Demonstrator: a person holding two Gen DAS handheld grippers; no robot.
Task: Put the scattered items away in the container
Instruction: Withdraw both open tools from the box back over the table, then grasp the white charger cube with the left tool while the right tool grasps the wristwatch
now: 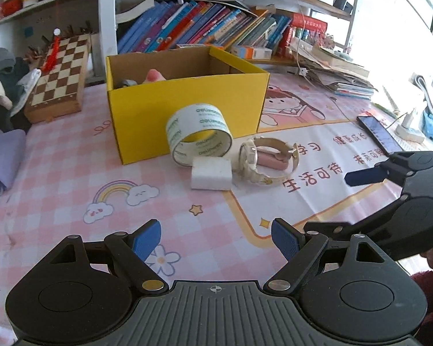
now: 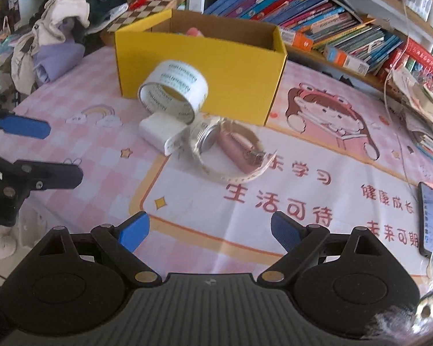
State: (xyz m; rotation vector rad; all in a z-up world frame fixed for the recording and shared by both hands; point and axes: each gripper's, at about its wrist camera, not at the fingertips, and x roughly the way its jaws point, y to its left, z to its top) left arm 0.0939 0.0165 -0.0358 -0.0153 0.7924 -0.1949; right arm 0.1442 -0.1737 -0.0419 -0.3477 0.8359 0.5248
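A yellow cardboard box [image 1: 187, 106] [image 2: 230, 66] stands open on the pink table mat, with a pink item [image 1: 154, 75] and a dark item inside. In front of it lie a clear tape roll [image 1: 197, 134] [image 2: 173, 90], a white charger block [image 1: 212, 173] [image 2: 158, 132], a cream-strapped watch [image 1: 254, 158] [image 2: 210, 141] and a pink tube [image 1: 274, 160] [image 2: 236, 151] inside the strap loop. My left gripper [image 1: 216, 240] is open and empty, short of the charger. My right gripper [image 2: 209, 232] is open and empty, short of the watch. It also shows in the left wrist view [image 1: 395, 173].
A chessboard [image 1: 62, 75] sits left of the box, clothes [image 2: 57, 28] pile at the far left. Books [image 1: 204, 26] line the shelf behind. A phone [image 2: 432, 219] [image 1: 378, 135] lies at the right, near stacked papers [image 1: 337, 72].
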